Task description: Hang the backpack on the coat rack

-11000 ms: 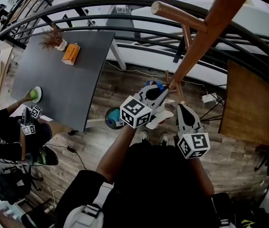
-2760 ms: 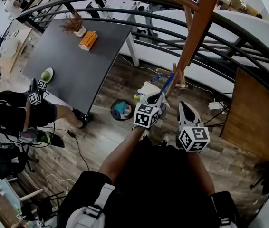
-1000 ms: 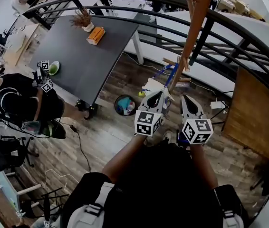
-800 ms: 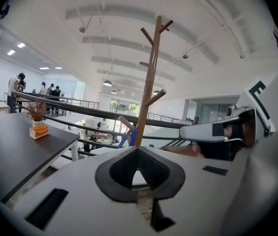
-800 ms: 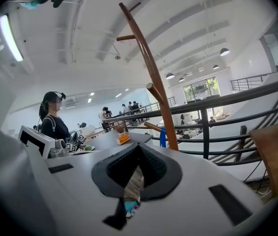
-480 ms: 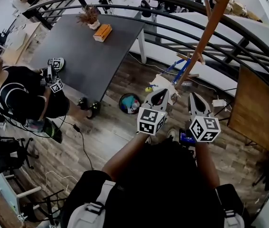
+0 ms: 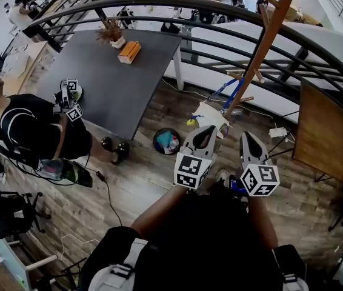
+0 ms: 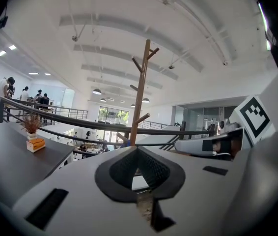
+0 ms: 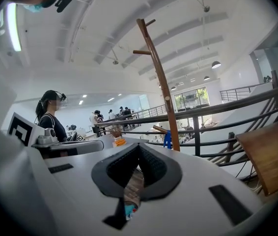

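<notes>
The wooden coat rack (image 7: pixel 263 44) rises at an angle from its base on the floor; its pole also shows in the left gripper view (image 8: pixel 139 95) and the right gripper view (image 9: pixel 159 77). A white backpack with blue straps (image 7: pixel 210 114) sits low at the rack's foot, a blue strap reaching up to a low peg. My left gripper (image 7: pixel 209 130) is shut and empty, its tip just short of the backpack. Beside it my right gripper (image 7: pixel 245 136) is also shut and empty. In their own views the left gripper (image 8: pixel 137 150) and right gripper (image 9: pixel 139 146) both point towards the rack.
A dark table (image 7: pixel 93 77) at the left carries a plant and an orange box. A round bin (image 7: pixel 167 141) stands on the wood floor. Another person (image 7: pixel 32 129) sits at the table. A curved black railing (image 7: pixel 159 3) runs behind. A wooden board (image 7: pixel 329 132) stands right.
The head view has drifted, and the rack and backpack now sit slightly further right. Both grippers stay shut, side by side, before the rack's foot.
</notes>
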`<state>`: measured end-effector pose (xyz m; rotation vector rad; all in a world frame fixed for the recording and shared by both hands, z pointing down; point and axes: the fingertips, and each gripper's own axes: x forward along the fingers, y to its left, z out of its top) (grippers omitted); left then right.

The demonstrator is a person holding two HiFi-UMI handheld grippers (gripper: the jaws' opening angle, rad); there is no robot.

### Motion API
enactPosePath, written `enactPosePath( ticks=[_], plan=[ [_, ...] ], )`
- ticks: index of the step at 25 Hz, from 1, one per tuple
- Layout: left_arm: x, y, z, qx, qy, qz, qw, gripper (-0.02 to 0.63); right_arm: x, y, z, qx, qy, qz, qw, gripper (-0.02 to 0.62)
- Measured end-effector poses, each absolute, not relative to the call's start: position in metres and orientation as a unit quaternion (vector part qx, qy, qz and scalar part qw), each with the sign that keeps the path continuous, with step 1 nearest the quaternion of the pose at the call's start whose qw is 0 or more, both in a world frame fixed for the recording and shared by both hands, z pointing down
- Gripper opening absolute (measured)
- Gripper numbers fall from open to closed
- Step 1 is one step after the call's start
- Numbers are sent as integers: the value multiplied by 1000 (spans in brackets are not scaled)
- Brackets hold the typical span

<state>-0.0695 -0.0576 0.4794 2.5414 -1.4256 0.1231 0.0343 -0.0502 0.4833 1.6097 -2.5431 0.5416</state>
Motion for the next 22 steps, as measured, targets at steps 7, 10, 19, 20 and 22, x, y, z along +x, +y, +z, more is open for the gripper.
enactPosePath(
  ticks=[7, 10, 19, 20, 22],
  plan=[
    [-80, -31, 470, 871, -475, 38, 115, 6, 25, -12, 467, 539, -824, 170, 32, 12],
    [-79, -26, 465, 872, -474, 34, 115, 6, 25, -6, 456, 541, -825, 162, 25, 12],
    [-70, -17, 460, 865, -490, 34, 101, 6, 30, -6, 453, 524, -837, 155, 25, 11],
    [-69, -18, 459, 865, -491, 34, 100, 6, 31, -7, 453, 523, -838, 154, 26, 11],
    [-66, -21, 458, 863, -494, 34, 98, 6, 33, -9, 454, 521, -840, 152, 29, 11]
  ],
)
